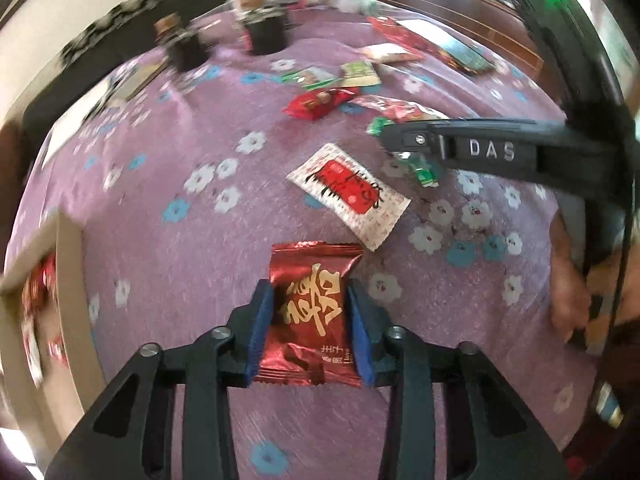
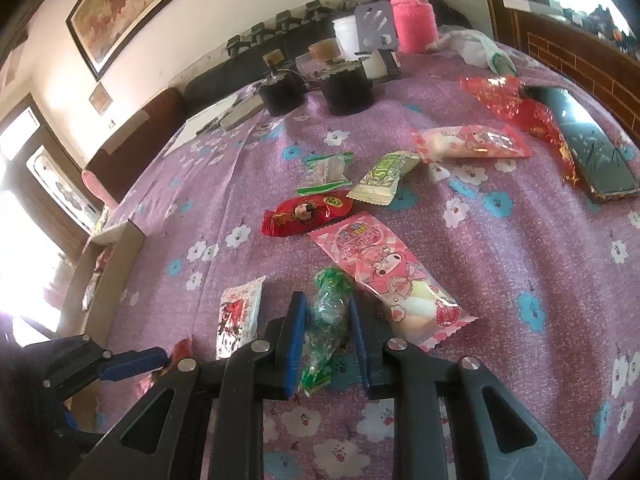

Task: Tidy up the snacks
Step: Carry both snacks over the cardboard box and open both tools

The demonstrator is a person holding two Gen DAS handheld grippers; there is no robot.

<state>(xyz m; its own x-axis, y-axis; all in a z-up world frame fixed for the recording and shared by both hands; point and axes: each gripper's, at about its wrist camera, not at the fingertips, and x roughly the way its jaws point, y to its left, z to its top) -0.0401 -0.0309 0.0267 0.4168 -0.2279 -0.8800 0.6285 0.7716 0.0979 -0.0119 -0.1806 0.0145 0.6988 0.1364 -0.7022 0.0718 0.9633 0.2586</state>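
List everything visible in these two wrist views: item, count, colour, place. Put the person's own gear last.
foil snack packet: 1, red with gold lettering, between the left gripper's pads
twisted candy: 1, green and clear, between the right gripper's pads
white packet: 1, white with red print, on the cloth beyond the foil packet
marshmallow packs: 2, pink, one beside the right gripper, one farther back
red candy: 1, red, mid-table
green-and-white packets: 2, beyond the red candy, second at
cardboard box: 1, tan, left edge of the table
dark jars: 2, black, far side
bottle: 1, pink sleeve, far side
tablecloth: 1, purple, flowered
left gripper: shut on the foil packet
right gripper: shut on the twisted candy
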